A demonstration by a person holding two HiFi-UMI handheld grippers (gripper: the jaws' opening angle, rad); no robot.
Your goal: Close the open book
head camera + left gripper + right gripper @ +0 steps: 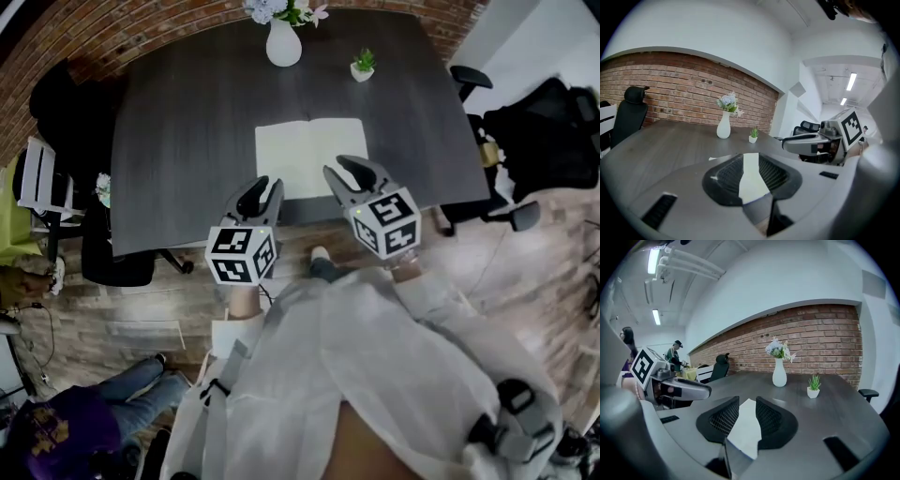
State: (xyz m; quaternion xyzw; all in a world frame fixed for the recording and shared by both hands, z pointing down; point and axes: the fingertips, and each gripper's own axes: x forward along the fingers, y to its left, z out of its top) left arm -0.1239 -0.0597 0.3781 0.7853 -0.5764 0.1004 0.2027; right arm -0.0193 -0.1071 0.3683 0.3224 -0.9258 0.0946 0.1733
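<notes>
An open book [309,155] with blank white pages lies flat at the near middle of the dark table [187,122]. My left gripper [261,190] hovers at the book's near left corner, jaws open with nothing between them. My right gripper [347,172] hovers over the book's near right part, also open and empty. In the left gripper view the book [753,185] shows as a white strip through the gap of the left gripper [751,161]. The right gripper view shows the book [744,434] through the gap of the right gripper [746,416].
A white vase of flowers [283,39] and a small potted plant [363,66] stand at the table's far side. Black office chairs [487,141] stand to the right, more chairs [56,178] to the left. A seated person [66,431] is at the lower left.
</notes>
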